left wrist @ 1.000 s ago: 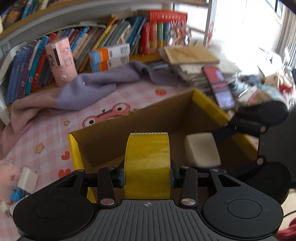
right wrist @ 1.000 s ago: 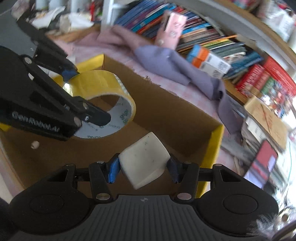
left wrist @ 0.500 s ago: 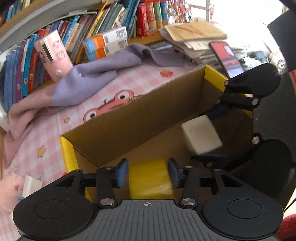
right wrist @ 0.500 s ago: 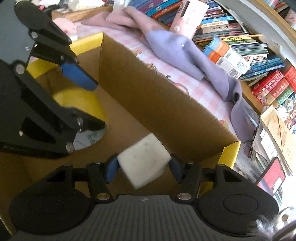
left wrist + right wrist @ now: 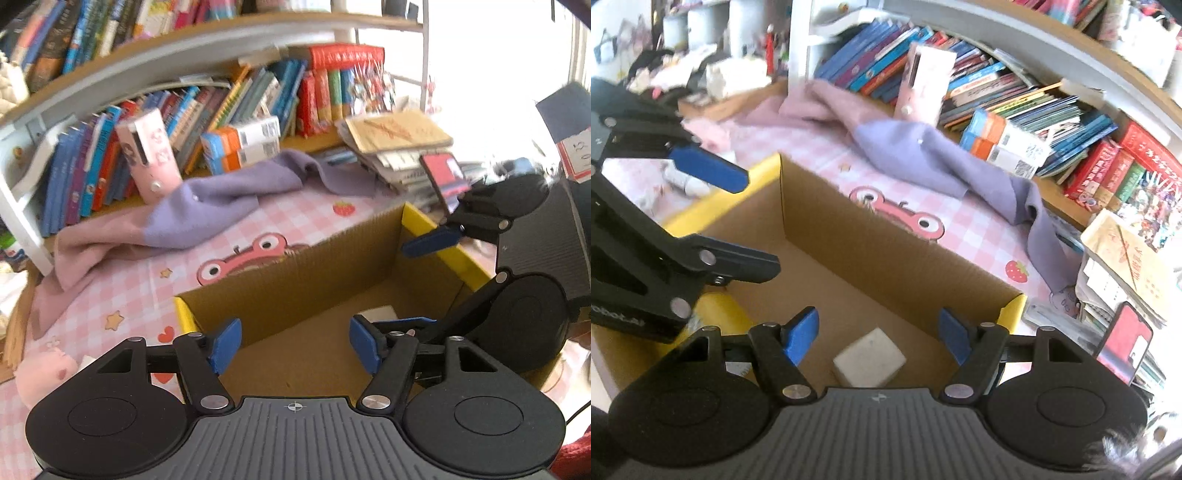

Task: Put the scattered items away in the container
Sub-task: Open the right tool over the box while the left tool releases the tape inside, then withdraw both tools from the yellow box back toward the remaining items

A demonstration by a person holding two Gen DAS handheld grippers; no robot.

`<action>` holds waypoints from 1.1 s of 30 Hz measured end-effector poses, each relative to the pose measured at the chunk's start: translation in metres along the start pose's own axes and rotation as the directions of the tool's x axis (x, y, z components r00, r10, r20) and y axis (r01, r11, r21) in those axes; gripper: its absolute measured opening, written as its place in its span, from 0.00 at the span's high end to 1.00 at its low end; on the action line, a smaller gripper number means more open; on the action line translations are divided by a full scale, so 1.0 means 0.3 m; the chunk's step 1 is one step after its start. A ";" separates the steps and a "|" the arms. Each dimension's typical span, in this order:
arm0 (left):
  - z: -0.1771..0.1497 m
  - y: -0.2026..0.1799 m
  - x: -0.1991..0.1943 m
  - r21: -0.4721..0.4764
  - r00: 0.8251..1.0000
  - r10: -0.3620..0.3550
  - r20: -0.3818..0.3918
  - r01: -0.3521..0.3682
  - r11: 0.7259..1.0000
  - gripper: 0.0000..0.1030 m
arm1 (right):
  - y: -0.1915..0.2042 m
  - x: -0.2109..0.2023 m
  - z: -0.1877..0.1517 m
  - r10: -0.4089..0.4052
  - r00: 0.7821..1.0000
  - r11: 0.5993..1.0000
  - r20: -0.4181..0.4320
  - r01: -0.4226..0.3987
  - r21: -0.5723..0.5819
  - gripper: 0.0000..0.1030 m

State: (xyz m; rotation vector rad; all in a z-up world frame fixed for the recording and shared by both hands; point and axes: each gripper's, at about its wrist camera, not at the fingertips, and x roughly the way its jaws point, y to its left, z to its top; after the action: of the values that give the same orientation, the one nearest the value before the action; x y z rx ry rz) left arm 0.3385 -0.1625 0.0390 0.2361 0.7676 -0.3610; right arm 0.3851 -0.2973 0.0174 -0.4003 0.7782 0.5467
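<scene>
The cardboard box (image 5: 886, 254) is plain brown inside, with bright yellow flaps along its rim. In it lies a white block (image 5: 868, 357) with faint specks, and a yellow roll (image 5: 718, 312), probably tape, though mostly hidden. Both claws are black with blue pads (image 5: 225, 345). The table (image 5: 122, 299) wears a pink-and-white checked cloth printed with a pink googly-eyed creature, a red strawberry, red hearts and yellow stars. A lilac-and-pink cloth (image 5: 207, 206) is draped across it. The upright box (image 5: 147, 155) is pale pink; the cartons (image 5: 240, 146) are orange, blue and white.
</scene>
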 end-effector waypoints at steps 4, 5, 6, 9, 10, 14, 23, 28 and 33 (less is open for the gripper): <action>-0.017 0.022 -0.083 -0.043 0.999 0.000 0.052 0.002 0.999 0.26 | 0.007 -0.068 0.004 -0.012 0.999 0.999 0.041 0.010 0.050 0.28; -0.026 0.028 -0.104 -0.056 0.998 0.000 0.062 0.004 0.998 0.26 | 0.010 -0.080 0.004 -0.018 0.999 0.998 0.047 0.015 0.064 0.28; -0.035 0.032 -0.125 -0.069 0.997 -0.002 0.071 0.007 0.998 0.24 | 0.013 -0.093 0.005 -0.026 0.998 0.997 0.054 0.022 0.080 0.27; -0.069 0.041 -0.183 -0.095 0.995 -0.020 0.093 0.029 0.995 0.21 | 0.038 -0.140 -0.002 -0.054 0.996 0.992 0.071 0.046 0.115 0.26; -0.081 0.043 -0.199 -0.096 0.995 -0.025 0.098 0.034 0.995 0.20 | 0.050 -0.157 -0.005 -0.064 0.995 0.991 0.076 0.054 0.123 0.25; -0.127 0.059 -0.260 -0.105 0.992 -0.034 0.125 0.048 0.993 0.19 | 0.098 -0.216 -0.020 -0.100 0.991 0.984 0.088 0.086 0.155 0.24; -0.231 0.119 -0.368 -0.108 0.982 -0.069 0.178 0.089 0.990 0.17 | 0.233 -0.342 -0.065 -0.213 0.972 0.952 0.096 0.184 0.245 0.23; -0.311 0.159 -0.429 -0.099 0.977 -0.083 0.199 0.104 0.990 0.14 | 0.326 -0.403 -0.095 -0.280 0.955 0.921 0.101 0.238 0.307 0.23; -0.397 0.212 -0.487 -0.104 0.975 -0.096 0.200 0.118 0.988 0.14 | 0.430 -0.449 -0.131 -0.333 0.939 0.888 0.090 0.280 0.364 0.23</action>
State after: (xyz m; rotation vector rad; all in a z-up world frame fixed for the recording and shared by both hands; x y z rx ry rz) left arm 0.1918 -0.0307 0.0649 0.0492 0.6072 -0.4335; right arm 0.2075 -0.2581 0.0747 -0.1459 0.6332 0.1316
